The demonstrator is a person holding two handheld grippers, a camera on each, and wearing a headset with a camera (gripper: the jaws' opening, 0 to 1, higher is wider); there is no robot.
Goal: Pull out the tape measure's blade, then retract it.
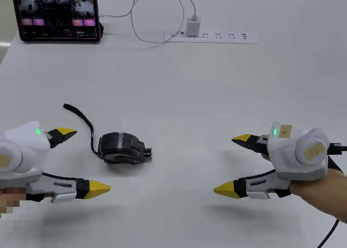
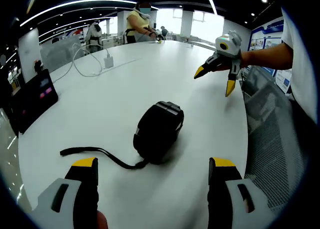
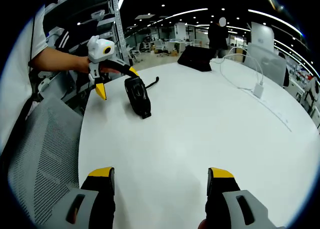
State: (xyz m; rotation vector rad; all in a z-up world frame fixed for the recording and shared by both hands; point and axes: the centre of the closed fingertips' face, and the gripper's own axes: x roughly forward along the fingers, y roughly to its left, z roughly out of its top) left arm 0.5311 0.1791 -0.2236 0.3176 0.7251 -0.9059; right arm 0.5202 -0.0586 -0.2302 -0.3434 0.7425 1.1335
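Tape measure (image 1: pixel 122 148) lies on white table (image 1: pixel 217 85), any writing unreadable.

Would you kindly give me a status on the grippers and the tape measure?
Left gripper open, empty. Right gripper open, empty, farther off. Tape measure just ahead of left, not extended. Strap lies loose; nothing blocking.

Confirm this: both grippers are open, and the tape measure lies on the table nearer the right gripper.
Not right: the head view shows the tape measure on the table nearer the left gripper, not the right gripper. Both grippers are open.
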